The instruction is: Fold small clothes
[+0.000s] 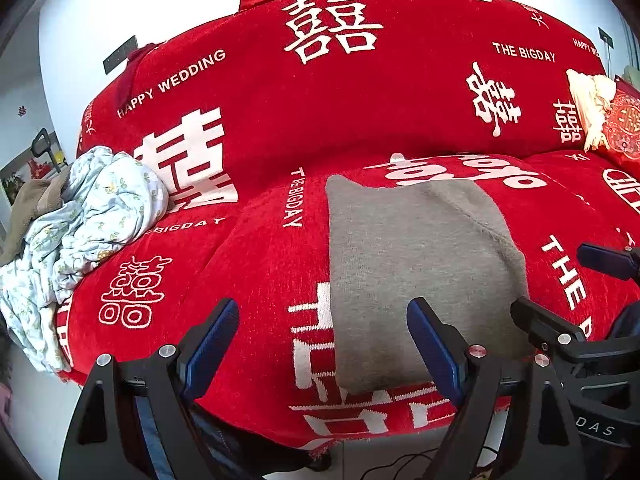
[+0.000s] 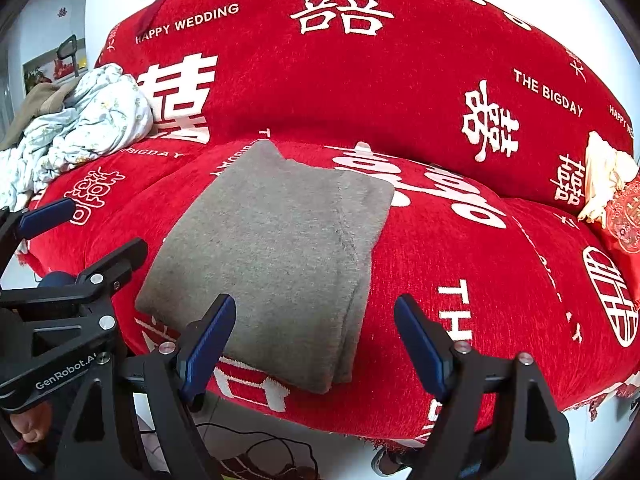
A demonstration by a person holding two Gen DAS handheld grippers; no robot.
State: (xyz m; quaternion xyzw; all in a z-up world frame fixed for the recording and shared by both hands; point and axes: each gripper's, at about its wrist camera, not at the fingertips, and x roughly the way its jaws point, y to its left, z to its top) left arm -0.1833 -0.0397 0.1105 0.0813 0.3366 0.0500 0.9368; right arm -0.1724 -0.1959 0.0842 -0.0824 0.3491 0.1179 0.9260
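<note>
Now both tongs stand wide open and hold nothing. The left tongs [image 1: 322,344] hover at the near edge of the sofa [image 1: 260,264], their right finger over the near left part of a gray folded garment [image 1: 416,264], their left finger over bare red cover. The right tongs [image 2: 314,340] hover just beside them, with the left finger over the garment's near edge and the right finger over the cover; neither pair presses on the cloth.

The gray garment lies flat on the middle seat cushion, folded into a rough rectangle with a second layer showing along its right side. The sofa cover is red with white characters and the words "HAPPY WEDDING" and "THE BIGDAY". At the far left of the seat sits a crumpled pile of pale blue clothes [image 1: 92,216]. At the far right, a cream cloth [image 2: 606,176] leans beside a red embroidered cushion [image 2: 626,220].
</note>
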